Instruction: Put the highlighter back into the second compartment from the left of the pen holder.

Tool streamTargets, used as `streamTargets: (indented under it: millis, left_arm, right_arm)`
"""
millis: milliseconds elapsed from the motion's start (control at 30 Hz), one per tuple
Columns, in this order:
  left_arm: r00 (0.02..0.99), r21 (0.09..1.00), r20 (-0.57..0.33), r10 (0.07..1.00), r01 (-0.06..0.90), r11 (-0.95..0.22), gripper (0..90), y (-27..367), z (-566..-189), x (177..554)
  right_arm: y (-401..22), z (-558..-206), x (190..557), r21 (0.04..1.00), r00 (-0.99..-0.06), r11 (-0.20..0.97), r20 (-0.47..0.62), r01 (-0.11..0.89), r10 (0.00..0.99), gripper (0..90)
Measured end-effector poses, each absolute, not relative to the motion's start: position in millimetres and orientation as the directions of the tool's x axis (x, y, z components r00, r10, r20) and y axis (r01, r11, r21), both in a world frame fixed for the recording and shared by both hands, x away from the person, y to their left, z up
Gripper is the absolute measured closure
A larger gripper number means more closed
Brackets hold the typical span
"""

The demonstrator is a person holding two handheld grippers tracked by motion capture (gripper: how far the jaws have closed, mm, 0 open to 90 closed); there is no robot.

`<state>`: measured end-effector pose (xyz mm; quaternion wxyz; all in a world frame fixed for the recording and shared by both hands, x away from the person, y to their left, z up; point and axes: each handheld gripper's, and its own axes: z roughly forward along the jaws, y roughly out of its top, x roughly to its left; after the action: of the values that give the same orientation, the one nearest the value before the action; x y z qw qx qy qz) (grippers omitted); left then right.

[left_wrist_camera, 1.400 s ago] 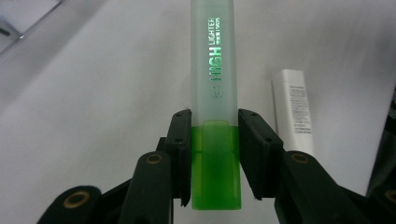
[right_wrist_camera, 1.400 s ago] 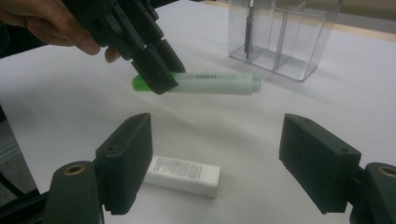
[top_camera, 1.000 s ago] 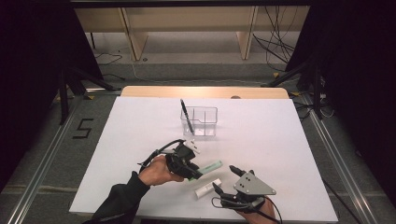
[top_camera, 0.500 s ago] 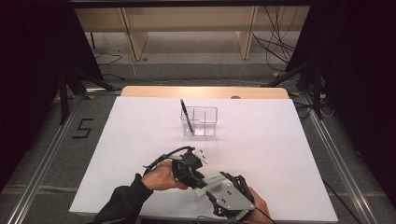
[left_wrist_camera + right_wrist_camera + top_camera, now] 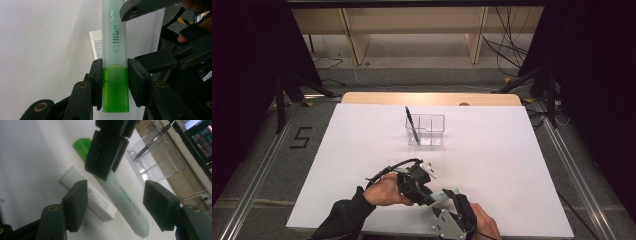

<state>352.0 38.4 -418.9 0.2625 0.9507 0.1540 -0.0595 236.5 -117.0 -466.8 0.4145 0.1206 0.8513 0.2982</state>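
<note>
Lying between the two grippers near the front edge of the table (image 5: 362, 150), the green highlighter (image 5: 115, 50) is held by its bright green cap (image 5: 115, 90) in the left gripper (image 5: 115, 83), whose pads are pressed on the cap from both sides. In the right gripper view the highlighter's long axis is seen to run from the cap at 11 o'clock to the pale butt end at 5 o'clock, so the free barrel (image 5: 125, 202) is pointed toward the right gripper (image 5: 117, 205). That gripper's jaws, just narrowed, are set either side of the barrel with a gap on each side and nothing gripped; it is judged the nearer hand for pulling the barrel off the cap, along that axis. A white tube-like item (image 5: 87, 193) is lain just beside the barrel, at its 8 o'clock. Farther off, at 1 o'clock, a clear plastic holder (image 5: 160, 157) with a black pen (image 5: 152, 140) leaning in it is seen.
</note>
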Motion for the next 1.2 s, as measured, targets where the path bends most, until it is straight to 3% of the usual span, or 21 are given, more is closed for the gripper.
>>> streamTargets:
  millis: [200,667,1200]
  left_arm:
    - [0.949,0.473,-0.191,0.251,0.313,-0.824,66.3,36.2,-417.3,349.3]
    - [0.950,0.455,-0.193,0.247,0.309,-0.835,66.3,32.4,-414.9,345.8]
    - [0.948,0.443,-0.211,0.238,0.310,-0.841,66.3,32.8,-412.5,343.7]
  right_arm:
    - [-109.9,-475.2,233.3,0.500,-0.564,0.861,-0.738,-0.090,0.370,43.1]
    - [-102.1,-483.6,226.9,0.360,-0.476,0.919,-0.844,-0.161,0.247,59.6]
    - [-97.4,-486.7,222.4,0.324,-0.436,0.929,-0.872,-0.176,0.222,67.8]
